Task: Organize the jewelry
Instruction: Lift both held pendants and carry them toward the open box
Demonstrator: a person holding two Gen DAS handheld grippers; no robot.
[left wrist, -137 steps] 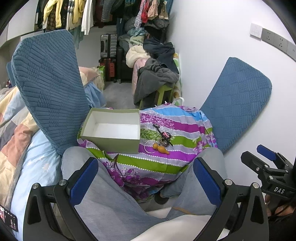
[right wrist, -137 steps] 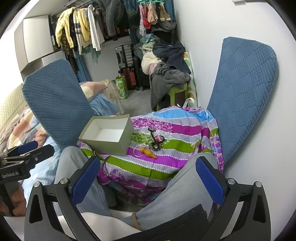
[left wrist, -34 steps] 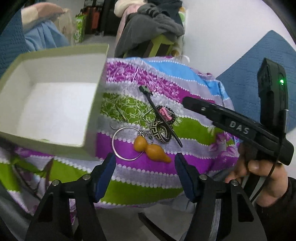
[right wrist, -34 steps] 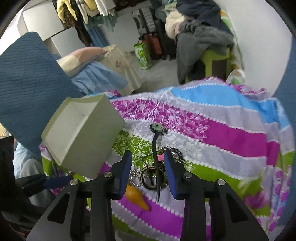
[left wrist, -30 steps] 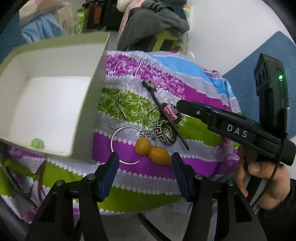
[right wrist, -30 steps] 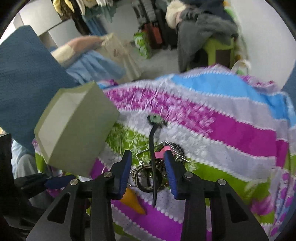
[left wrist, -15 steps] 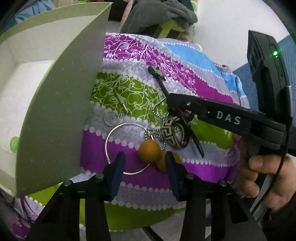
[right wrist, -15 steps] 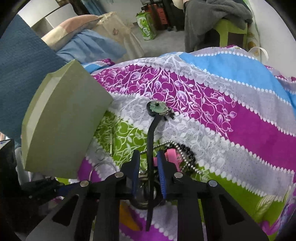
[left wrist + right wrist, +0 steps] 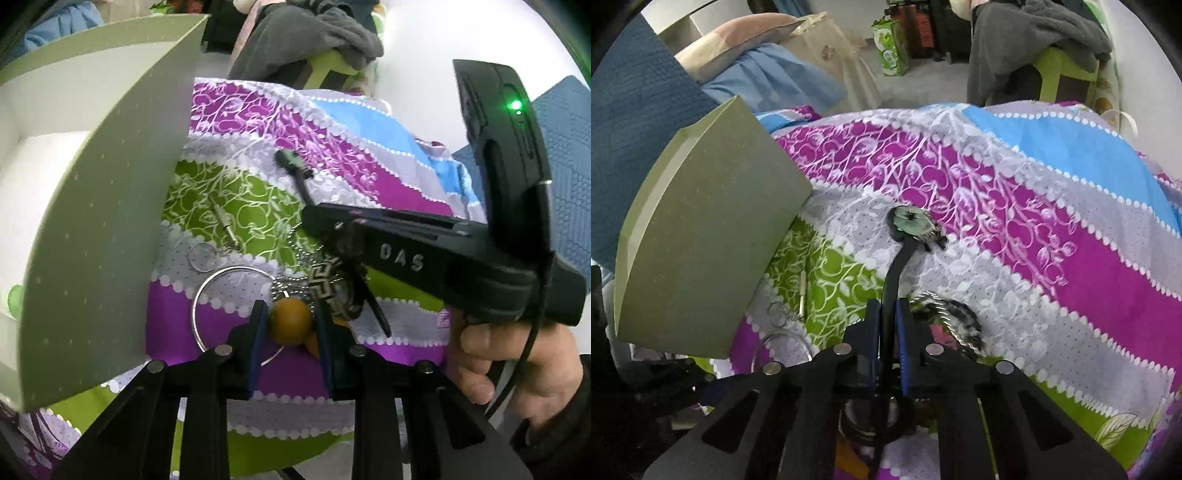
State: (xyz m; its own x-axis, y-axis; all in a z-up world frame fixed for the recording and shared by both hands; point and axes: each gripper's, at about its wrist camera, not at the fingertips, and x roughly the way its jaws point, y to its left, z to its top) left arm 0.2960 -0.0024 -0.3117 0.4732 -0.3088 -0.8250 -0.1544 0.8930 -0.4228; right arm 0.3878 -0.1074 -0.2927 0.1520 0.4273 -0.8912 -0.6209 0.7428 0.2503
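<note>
Jewelry lies on a striped floral cloth (image 9: pixel 258 118) beside an open pale green box (image 9: pixel 92 229). My left gripper (image 9: pixel 290 328) is shut on an orange gourd pendant (image 9: pixel 290 321), which hangs on a silver hoop (image 9: pixel 207 291) with a bead chain. My right gripper (image 9: pixel 886 325) is shut on the stem of a black hairpin (image 9: pixel 894 273) with a green ornament head (image 9: pixel 910 221); the pin also shows in the left wrist view (image 9: pixel 295 170). A patterned black-and-white bangle (image 9: pixel 325 280) and a dark bead bracelet (image 9: pixel 956 317) lie between them.
A small key ring with a metal pin (image 9: pixel 207 254) lies by the box wall. Blue cushions (image 9: pixel 631 96), a pillow pile (image 9: pixel 768 48) and a green stool with grey clothes (image 9: pixel 1052 48) stand beyond the cloth. The right gripper's body (image 9: pixel 461 251) crosses the left view.
Both grippers moved down and forward onto the jewelry. The left jaws closed around the orange gourd pendant. The right jaws narrowed onto the hairpin stem.
</note>
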